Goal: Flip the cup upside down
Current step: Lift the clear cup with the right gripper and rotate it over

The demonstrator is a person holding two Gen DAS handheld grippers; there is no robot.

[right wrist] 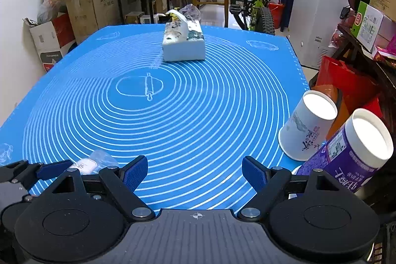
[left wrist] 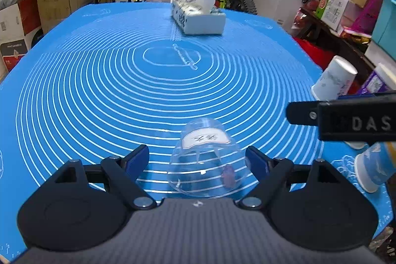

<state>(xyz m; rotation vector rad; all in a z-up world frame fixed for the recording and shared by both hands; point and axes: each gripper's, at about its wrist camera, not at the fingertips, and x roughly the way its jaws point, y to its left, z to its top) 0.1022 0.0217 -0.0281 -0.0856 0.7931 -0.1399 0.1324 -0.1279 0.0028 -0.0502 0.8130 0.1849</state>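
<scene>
- Clear plastic cup (left wrist: 205,160): mouth-down on blue mat (left wrist: 99,90), between left tongs (left wrist: 198,160), spread wide, gripping nothing.
- Right tongs (right wrist: 195,172): spread wide, empty.
- Risk: thin wall buckling or slipping under a squeeze; neighbouring paper cups (right wrist: 307,125) toppling.

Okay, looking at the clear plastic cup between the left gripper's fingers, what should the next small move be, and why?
Probably back the left gripper straight off. The clear plastic cup with the white label already appears mouth-down on the blue silicone mat, and the blue pads stand wide open, apart from its walls, so it looks released.
</scene>
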